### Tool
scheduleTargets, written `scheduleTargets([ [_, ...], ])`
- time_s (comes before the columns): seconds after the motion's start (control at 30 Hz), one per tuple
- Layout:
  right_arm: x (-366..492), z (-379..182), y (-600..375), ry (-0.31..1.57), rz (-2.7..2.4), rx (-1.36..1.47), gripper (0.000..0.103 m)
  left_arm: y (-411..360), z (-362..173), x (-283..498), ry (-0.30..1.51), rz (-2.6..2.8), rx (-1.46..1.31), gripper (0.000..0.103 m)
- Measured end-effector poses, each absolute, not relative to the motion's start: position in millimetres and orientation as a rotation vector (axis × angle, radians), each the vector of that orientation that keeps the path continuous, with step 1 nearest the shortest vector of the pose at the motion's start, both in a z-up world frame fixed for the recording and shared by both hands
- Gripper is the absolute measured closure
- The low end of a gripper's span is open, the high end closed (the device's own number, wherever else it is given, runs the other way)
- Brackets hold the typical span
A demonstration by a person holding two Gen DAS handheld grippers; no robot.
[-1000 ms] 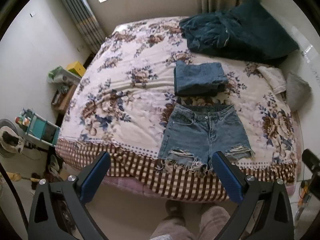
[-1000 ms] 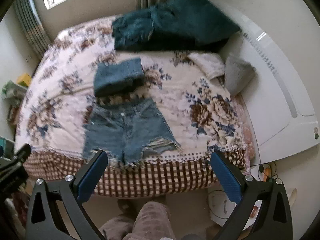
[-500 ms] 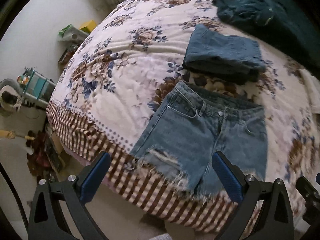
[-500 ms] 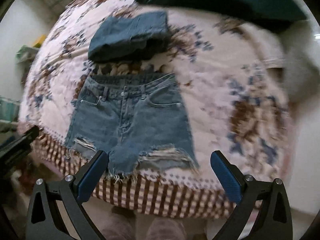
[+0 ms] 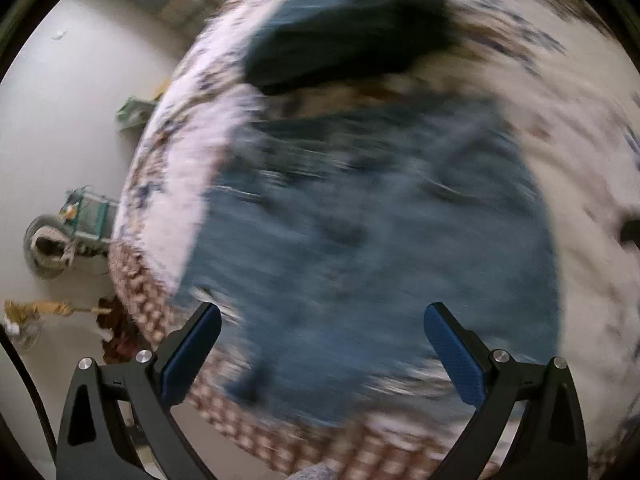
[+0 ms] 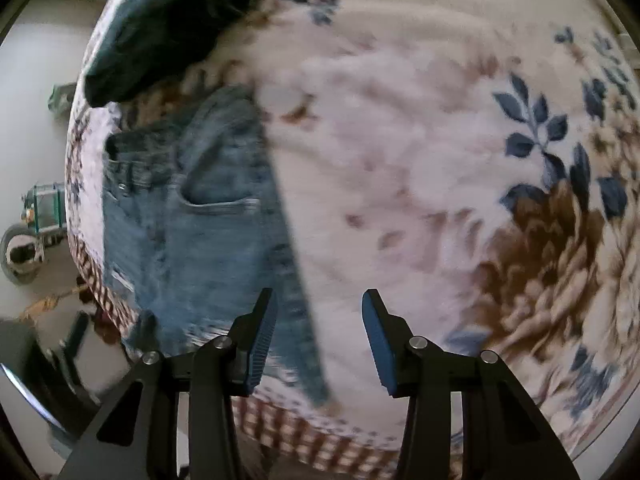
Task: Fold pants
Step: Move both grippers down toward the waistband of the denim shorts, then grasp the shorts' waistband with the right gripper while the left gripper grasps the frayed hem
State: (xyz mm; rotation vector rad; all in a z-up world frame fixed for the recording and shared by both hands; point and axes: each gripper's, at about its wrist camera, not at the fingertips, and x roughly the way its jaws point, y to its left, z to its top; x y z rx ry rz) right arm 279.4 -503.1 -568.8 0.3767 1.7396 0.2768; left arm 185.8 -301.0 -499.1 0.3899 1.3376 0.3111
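Observation:
Blue denim shorts (image 5: 360, 240) lie flat on the floral bedspread (image 5: 580, 128), blurred by motion in the left wrist view. My left gripper (image 5: 322, 344) is open wide and empty, close above the shorts' frayed hem. In the right wrist view the shorts (image 6: 192, 232) lie left of centre. My right gripper (image 6: 318, 340) is partly closed but still open and empty, over the shorts' right leg edge near the hem. Its left fingertip (image 6: 262, 328) is over denim, its right fingertip (image 6: 376, 332) over bedspread.
A folded dark denim garment (image 5: 344, 28) lies beyond the shorts' waistband; it also shows in the right wrist view (image 6: 160, 32). The checked bed edge (image 5: 152, 312) runs below the hem. Floor clutter and a small teal cart (image 5: 88, 216) stand left of the bed.
Both grippers have dropped fast toward the shorts, which now fill the views. The right gripper's fingers have narrowed from wide open. The left stays wide open.

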Motion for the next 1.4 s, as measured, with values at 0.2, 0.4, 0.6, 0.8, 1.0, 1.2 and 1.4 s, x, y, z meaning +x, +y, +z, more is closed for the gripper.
scheduleTargets([
  [0.2, 298.6, -611.1, -526.5, 1.821, 0.362, 0.397, 0.039, -364.4, -543.1, 163.6, 1.411, 0.224, 0.370, 0.000],
  [0.4, 321.7, -626.5, -520.3, 1.857, 0.445, 0.371, 0.039, -388.7, -572.7, 154.3, 1.476, 0.162, 0.328, 0.000],
  [0.6, 344.8, -626.0, -484.7, 1.864, 0.547, 0.366, 0.039, -378.5, -592.5, 157.0, 1.514, 0.181, 0.323, 0.000],
  [0.8, 366.2, -630.5, -445.8, 1.879, 0.600, 0.323, 0.039, -358.8, -598.1, 168.4, 1.530, 0.133, 0.213, 0.026],
  [1.0, 381.3, -641.0, -429.0, 1.883, 0.590, 0.319, 0.039, -329.8, -592.5, 183.5, 1.511, 0.087, 0.089, 0.085],
  [1.2, 394.8, -646.1, -424.1, 1.844, 0.567, 0.404, 0.038, -287.4, -576.3, 193.2, 1.490, 0.074, 0.013, 0.096],
  [1.4, 394.2, -646.7, -424.7, 1.774, 0.544, 0.466, 0.054, -256.4, -545.5, 193.5, 1.444, 0.065, -0.007, 0.097],
])
